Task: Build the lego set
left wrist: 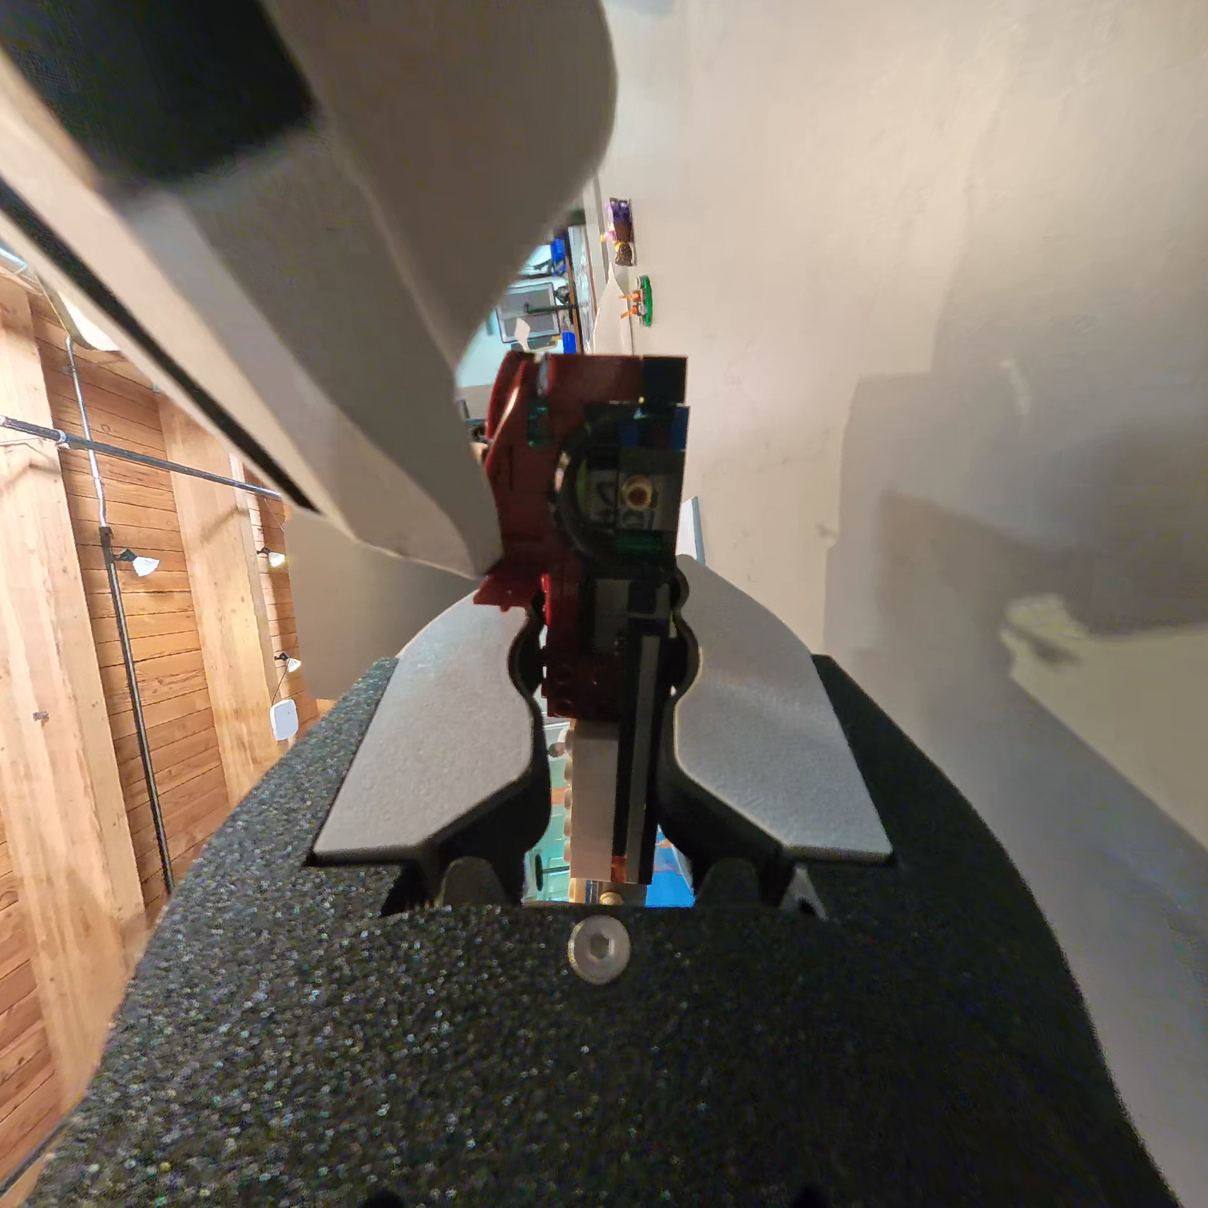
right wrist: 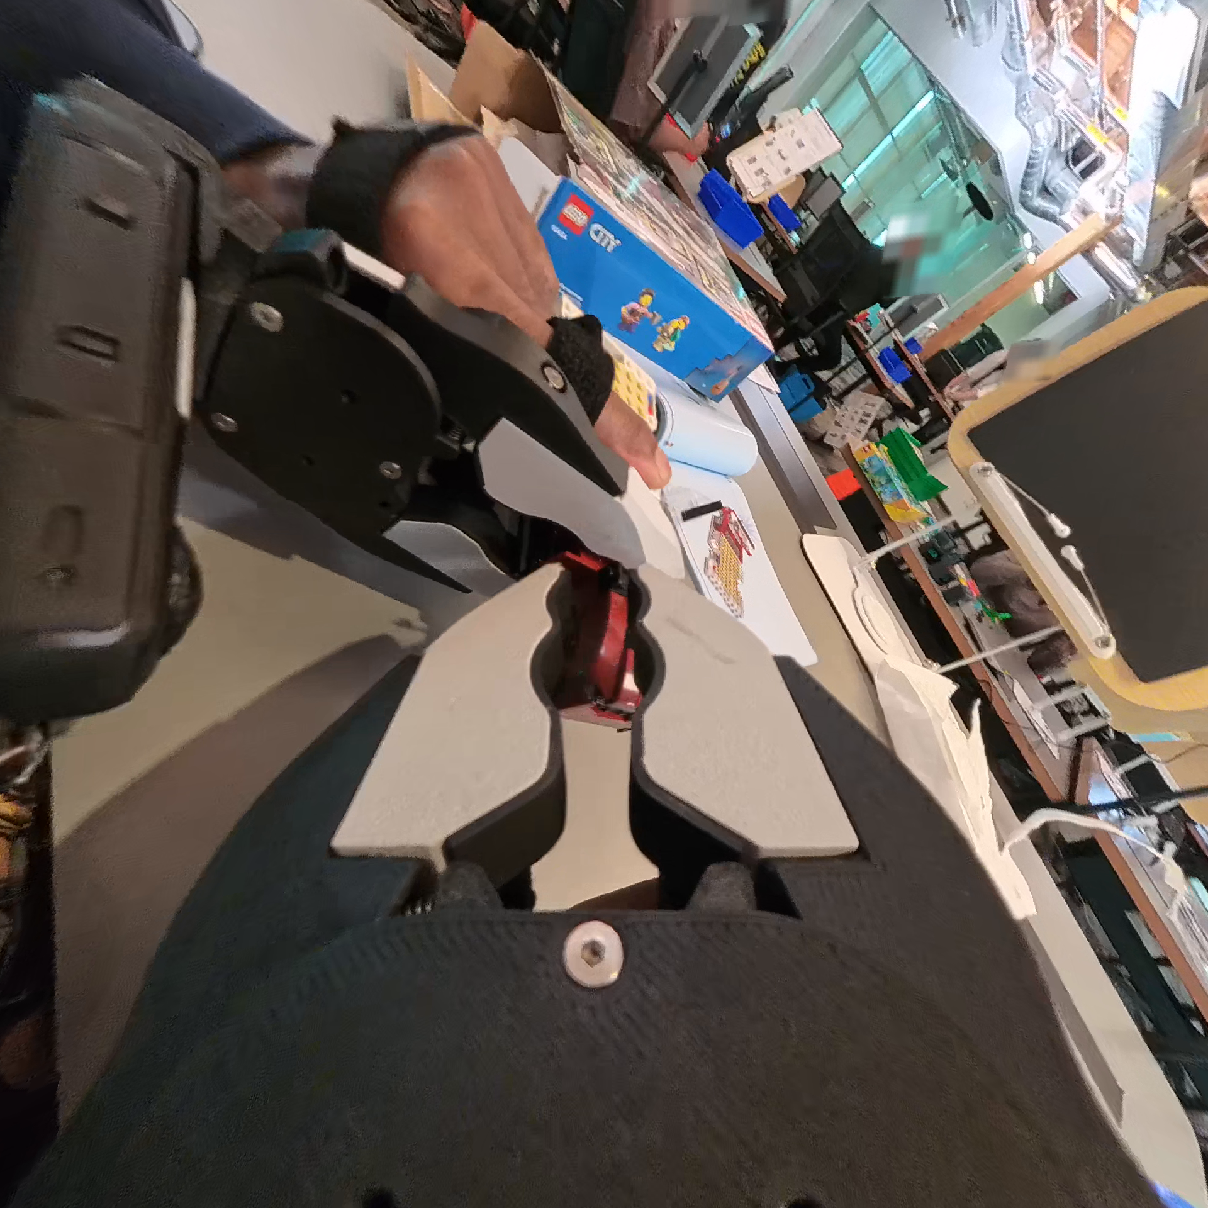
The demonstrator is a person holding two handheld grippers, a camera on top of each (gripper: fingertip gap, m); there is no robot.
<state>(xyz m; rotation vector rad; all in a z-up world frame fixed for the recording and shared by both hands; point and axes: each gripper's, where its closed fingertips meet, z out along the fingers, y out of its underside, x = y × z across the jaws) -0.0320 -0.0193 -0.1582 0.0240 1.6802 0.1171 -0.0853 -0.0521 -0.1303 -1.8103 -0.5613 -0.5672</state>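
The left hand-held gripper (left wrist: 604,627) is clamped on a dark red and black brick model (left wrist: 608,523), both pads pressing its sides, holding it up off the desk (right wrist: 771,523). The right hand-held gripper (right wrist: 598,644) meets it from the other side, its jaws narrowly parted around the model's red end (right wrist: 604,647); I cannot tell whether those pads press on it. A blue toy box (right wrist: 647,287) lies on the desk beyond.

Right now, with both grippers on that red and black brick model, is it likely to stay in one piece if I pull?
Probably not: the brick model looks built from many small clipped pieces, so it may split at a seam. It seems stiff and light. The red part between the right gripper's fingers looks thin.
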